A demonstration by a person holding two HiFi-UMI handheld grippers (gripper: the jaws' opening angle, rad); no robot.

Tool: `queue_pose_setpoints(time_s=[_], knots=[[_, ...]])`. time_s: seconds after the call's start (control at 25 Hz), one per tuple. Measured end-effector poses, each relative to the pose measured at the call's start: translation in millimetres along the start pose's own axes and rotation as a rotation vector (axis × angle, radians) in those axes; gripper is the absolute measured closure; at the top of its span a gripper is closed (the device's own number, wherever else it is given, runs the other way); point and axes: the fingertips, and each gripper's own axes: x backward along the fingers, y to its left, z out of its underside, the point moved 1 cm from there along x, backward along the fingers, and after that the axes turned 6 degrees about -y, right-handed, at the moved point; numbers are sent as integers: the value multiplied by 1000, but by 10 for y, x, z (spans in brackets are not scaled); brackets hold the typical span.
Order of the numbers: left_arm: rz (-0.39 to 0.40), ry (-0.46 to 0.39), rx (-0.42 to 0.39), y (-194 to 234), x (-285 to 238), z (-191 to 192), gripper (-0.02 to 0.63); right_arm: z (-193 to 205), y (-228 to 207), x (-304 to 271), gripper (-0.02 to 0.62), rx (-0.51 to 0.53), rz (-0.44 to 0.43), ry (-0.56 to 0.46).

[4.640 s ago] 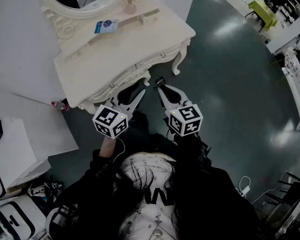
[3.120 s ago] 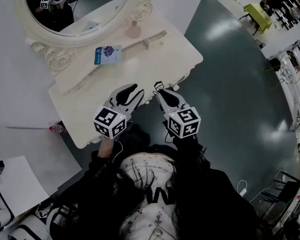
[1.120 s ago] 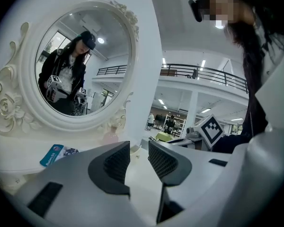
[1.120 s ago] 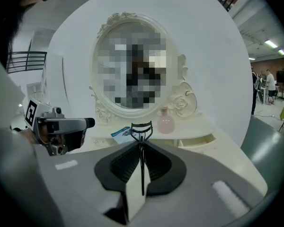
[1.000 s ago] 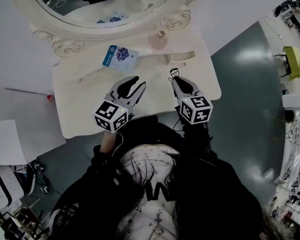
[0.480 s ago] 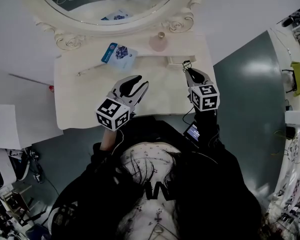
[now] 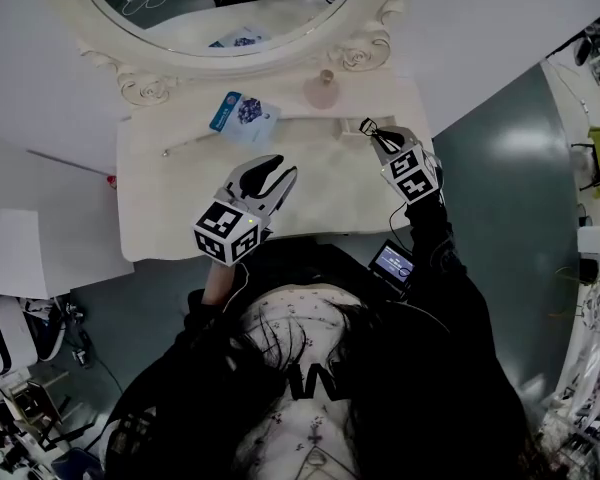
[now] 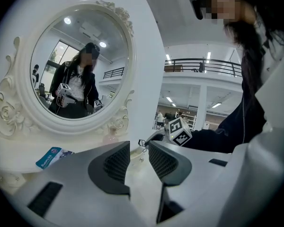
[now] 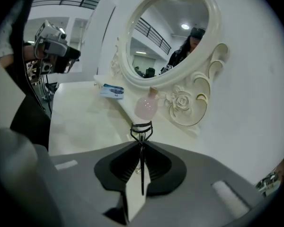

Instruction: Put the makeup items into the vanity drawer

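A cream vanity top (image 7: 170,203) lies under an oval mirror (image 7: 220,8). On it rest a blue packet (image 7: 242,113), a pink bottle (image 7: 320,90) and a thin stick (image 7: 185,146). My right gripper (image 7: 377,134) hovers over the right rear of the top, shut on a black eyelash curler (image 7: 368,126). In the right gripper view the curler (image 9: 142,130) sticks out past the gripper (image 9: 141,167) toward the pink bottle (image 9: 146,107). My left gripper (image 7: 268,174) hangs over the middle of the top, and it (image 8: 138,157) is open with nothing between its pads.
A carved mirror frame (image 9: 189,103) rises just behind the bottle. White wall panels (image 7: 40,218) stand at the left. Dark floor (image 7: 510,198) lies to the right of the vanity. A small lit screen (image 7: 392,262) hangs at the person's waist.
My right gripper has carried the eyelash curler farther back and to the right over the vanity top. The left gripper has barely moved.
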Motion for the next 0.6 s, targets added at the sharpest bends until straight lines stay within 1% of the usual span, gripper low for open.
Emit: queue_pose_setpoints(time_s=[0.16,0.32,0.6], knots=[[-28,-5,6,82,82,0,483,145,-63,-190,557,86,-22,80],[-46,-9,13,132,140,11,483,163,-110,-317,557,138,-48,101],[-48,6,13,110,152,64,483,244,-22,-507,557,317,-172,164]])
